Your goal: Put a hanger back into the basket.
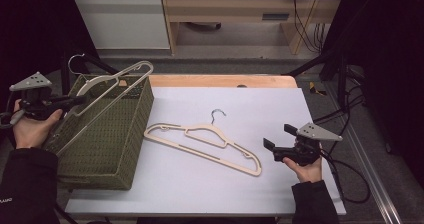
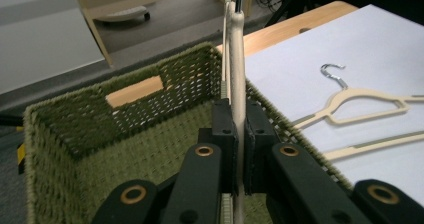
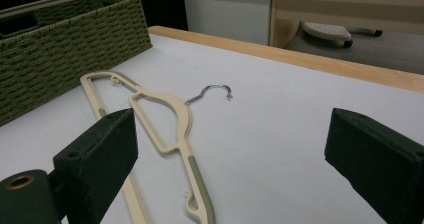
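The left gripper (image 2: 239,149) is clamping one hanger (image 1: 107,86) over the basket (image 1: 107,149); the right gripper (image 3: 230,149) is waiting wide open near the second hanger (image 1: 205,141), still lying on the table (image 1: 260,104)

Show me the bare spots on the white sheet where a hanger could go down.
Free: the far strip of the white sheet beyond the lying hanger, and the near strip between that hanger and the front edge. Crowded: the middle, crossed by the hanger, and the left, taken by the green basket, over which the left tongs hold another hanger.
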`<state>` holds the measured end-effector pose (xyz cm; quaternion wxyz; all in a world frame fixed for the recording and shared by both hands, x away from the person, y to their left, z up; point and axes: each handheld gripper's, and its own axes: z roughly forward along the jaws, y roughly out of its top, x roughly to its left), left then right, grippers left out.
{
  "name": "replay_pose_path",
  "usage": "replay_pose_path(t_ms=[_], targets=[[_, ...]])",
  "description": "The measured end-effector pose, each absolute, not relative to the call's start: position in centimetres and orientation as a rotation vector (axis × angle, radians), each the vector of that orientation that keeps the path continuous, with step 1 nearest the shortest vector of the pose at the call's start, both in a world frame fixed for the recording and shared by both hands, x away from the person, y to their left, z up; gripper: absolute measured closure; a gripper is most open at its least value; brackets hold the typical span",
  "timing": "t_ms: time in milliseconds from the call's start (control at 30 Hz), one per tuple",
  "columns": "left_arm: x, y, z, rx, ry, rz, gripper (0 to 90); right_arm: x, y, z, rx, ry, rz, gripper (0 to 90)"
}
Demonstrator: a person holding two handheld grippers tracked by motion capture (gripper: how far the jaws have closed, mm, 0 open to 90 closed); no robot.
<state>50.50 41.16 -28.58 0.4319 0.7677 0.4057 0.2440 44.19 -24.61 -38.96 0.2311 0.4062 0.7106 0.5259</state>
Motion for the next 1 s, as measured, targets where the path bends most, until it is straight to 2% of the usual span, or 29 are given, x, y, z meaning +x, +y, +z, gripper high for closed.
replay_pose_path(t_ms=[567,1000], targets=[[50.5,43.6,-32.5,1.92,1.092,0.507,86.0,44.3,-24.5,-39.2,1.115,1.972,1.436,7.2],[50.3,44.1,-33.7,1.983,1.156,0.495,86.0,44.4,-24.3,-39.4,1.109,1.984,1.429,7.3]])
